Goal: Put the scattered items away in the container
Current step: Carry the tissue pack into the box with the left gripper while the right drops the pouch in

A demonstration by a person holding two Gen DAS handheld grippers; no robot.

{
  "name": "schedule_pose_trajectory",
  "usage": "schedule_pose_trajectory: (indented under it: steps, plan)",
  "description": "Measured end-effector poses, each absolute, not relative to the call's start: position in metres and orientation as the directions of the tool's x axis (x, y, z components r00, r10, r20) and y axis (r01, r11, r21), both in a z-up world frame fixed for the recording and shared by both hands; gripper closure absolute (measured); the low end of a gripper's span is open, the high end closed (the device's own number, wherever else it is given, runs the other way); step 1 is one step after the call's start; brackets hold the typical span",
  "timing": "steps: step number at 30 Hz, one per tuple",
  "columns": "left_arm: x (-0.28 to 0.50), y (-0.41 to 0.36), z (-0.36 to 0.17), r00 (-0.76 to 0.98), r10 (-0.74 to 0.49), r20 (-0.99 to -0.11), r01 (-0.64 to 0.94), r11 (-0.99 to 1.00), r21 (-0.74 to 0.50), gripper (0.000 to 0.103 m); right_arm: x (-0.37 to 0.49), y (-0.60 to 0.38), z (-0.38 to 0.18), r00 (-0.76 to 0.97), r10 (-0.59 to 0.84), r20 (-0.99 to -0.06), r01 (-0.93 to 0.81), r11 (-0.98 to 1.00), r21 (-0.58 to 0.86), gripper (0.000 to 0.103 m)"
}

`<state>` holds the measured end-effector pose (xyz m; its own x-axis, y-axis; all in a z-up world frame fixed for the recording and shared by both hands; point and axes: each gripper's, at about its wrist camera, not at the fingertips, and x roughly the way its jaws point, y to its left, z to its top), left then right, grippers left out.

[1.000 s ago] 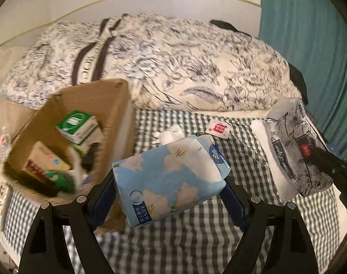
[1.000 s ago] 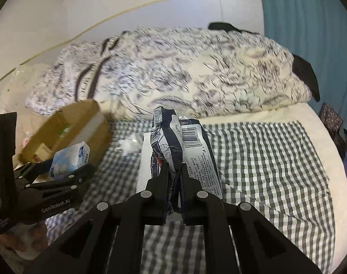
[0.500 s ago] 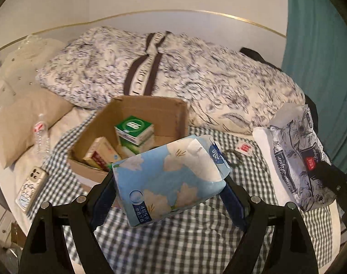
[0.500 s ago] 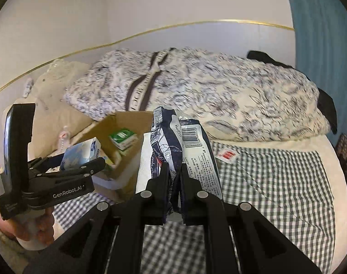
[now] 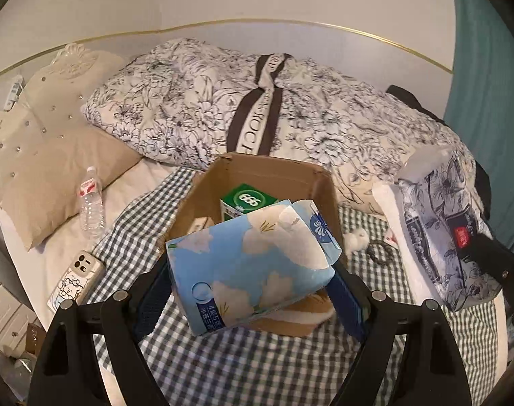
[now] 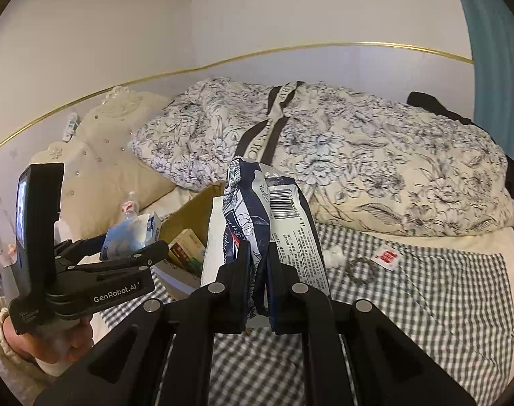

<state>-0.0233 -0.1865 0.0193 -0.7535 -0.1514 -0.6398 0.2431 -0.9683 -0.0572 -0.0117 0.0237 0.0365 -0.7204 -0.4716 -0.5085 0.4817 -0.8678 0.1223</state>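
cardboard box (image 5: 311,176) open-topped, green carton (image 5: 248,199) inside, far half free

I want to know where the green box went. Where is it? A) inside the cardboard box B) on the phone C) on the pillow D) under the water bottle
A: the green box stands inside the cardboard box, behind the blue tissue pack that the left gripper holds.
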Motion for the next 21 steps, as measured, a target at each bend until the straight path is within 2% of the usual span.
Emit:
schedule_pose_trajectory:
  steps: [21]
  plan:
    - [-0.106,-0.234,-0.049,-0.678,-0.135,-0.723,0.269,-0.960,-0.073,0.017,-0.119,-0.059,-0.012,-0.623,-0.494,-0.607,0.525,-0.839,0.143,0.095]
